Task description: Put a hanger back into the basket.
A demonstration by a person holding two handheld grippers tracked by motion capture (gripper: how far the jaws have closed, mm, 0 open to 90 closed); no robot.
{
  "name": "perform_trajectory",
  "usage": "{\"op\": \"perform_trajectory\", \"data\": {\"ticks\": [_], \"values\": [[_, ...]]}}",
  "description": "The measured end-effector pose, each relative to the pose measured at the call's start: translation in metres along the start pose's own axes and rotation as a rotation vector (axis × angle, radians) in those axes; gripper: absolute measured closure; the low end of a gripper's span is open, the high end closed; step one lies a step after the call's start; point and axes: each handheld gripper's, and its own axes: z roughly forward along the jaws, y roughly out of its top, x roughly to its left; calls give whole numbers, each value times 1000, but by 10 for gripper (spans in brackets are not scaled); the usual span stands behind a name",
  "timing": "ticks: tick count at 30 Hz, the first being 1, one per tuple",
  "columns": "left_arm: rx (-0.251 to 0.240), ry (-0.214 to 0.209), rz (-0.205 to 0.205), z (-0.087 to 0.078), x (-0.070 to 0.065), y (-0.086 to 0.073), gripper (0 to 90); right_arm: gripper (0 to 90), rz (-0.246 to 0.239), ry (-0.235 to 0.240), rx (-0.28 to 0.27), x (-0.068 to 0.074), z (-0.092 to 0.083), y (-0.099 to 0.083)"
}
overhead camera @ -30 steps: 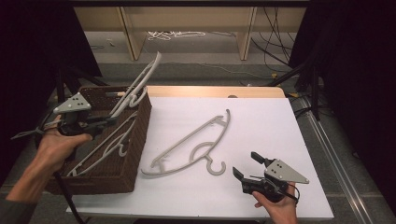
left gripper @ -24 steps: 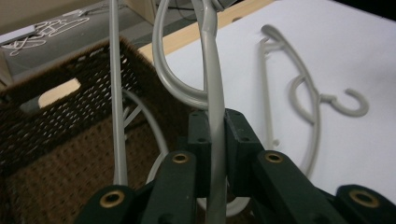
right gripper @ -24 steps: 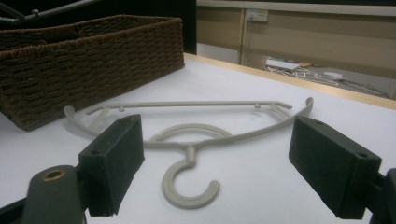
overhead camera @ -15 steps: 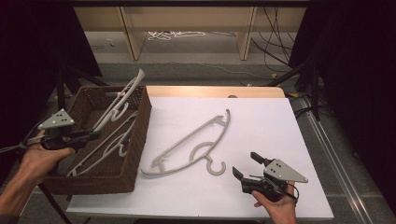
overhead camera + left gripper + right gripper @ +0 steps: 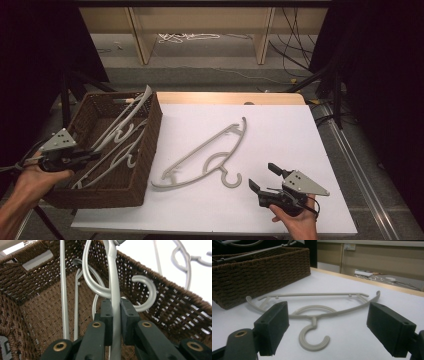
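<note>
One grey plastic hanger (image 5: 114, 290) is clamped in the left tool (image 5: 92, 156) inside the brown woven basket (image 5: 150, 150), so its hook may snag neighbouring hangers (image 5: 117, 131) if lifted; right tool (image 5: 267, 177) idles with jaws apart near the loose hanger (image 5: 205, 152) on the white desk (image 5: 280, 130).

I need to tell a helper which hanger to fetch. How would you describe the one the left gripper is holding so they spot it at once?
Look for the brown woven basket at the table's left side, with several grey hangers inside. The held hanger is the one whose bar is clamped between the black jaws of the left gripper. Unlike the loose hanger on the white tabletop, it is inside the basket and gripped.
</note>
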Motion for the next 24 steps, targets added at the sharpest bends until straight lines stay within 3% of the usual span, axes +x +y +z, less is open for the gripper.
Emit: {"op": "perform_trajectory", "data": {"ticks": [1,2,4,5,6,7,9,10,11,12,14,15,18,19,20,24], "values": [[-33,8,3,4,0,-2,819,189,8,9,-19,0,2,-1],[6,11,37,3,3,-3,819,189,6,1,-9,0,1,0],[25,19,3,4,3,-5,819,189,3,-2,-8,0,0,0],[25,19,12,5,5,-6,819,189,7,8,-13,0,1,0],[1,17,-6,7,5,-9,819,189,9,11,-11,0,1,0],[7,12,18,7,7,-9,819,189,10,11,-18,0,2,-1],[13,10,11,8,6,-11,819,189,2,-1,0,0,1,0],[56,8,11,7,6,-10,819,189,-2,-3,14,0,-1,0],[28,10,13,10,5,-11,819,190,6,11,-18,1,2,-1],[67,2,29,9,5,-10,819,190,6,11,-18,1,2,-1],[83,-8,34,12,5,-11,819,189,-2,-1,25,0,-1,1],[123,-8,77,12,8,-10,819,189,2,-3,11,0,0,0],[146,-6,77,19,10,-10,819,190,1,5,-4,0,2,-1],[140,-2,81,21,11,-10,818,189,6,14,-8,1,2,-1],[105,3,74,24,10,-12,819,190,5,13,-16,1,2,-1],[110,5,75,27,9,-14,818,189,3,3,2,0,2,-1]]}}
